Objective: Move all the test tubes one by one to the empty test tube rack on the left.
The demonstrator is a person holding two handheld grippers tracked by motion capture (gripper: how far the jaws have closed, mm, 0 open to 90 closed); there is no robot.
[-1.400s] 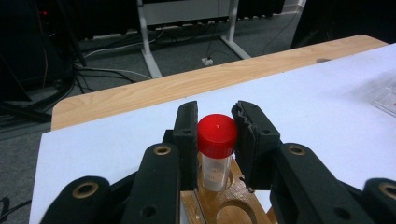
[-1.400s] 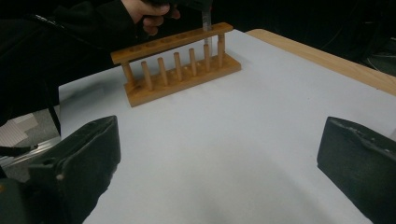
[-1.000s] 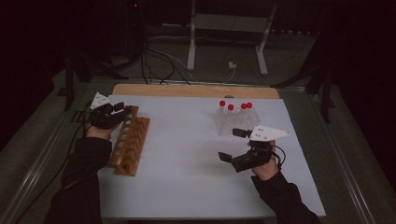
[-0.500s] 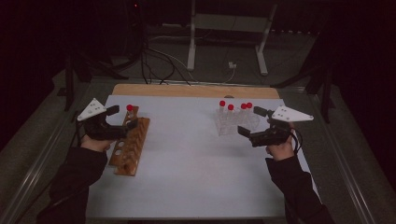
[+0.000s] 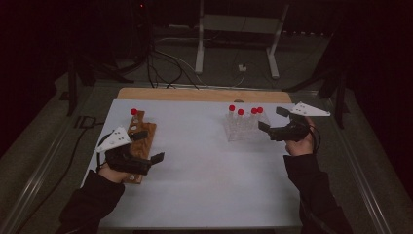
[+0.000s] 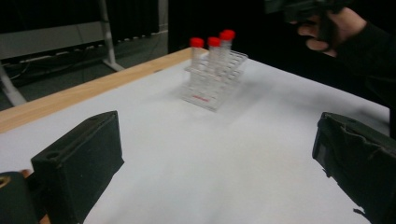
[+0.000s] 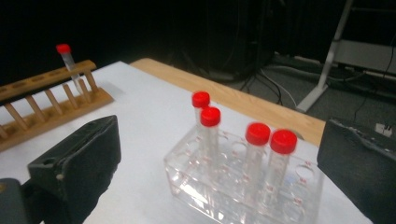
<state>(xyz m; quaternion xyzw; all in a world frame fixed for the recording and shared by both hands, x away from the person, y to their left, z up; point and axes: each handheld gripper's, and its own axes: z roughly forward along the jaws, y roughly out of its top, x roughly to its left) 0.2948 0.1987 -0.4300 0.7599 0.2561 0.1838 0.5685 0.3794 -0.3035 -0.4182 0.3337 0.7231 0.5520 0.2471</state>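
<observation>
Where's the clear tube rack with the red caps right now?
In the high view the clear rack stands on the right half of the white table, toward the far edge, just ahead of the open right gripper.

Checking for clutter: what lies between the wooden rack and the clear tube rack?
Nothing: in the high view, bare white tabletop separates the wooden rack from the clear tube rack.

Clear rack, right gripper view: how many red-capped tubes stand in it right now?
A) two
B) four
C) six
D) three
B: four red-capped tubes stand upright in the clear rack; a fifth tube stands apart in the wooden rack.
</observation>
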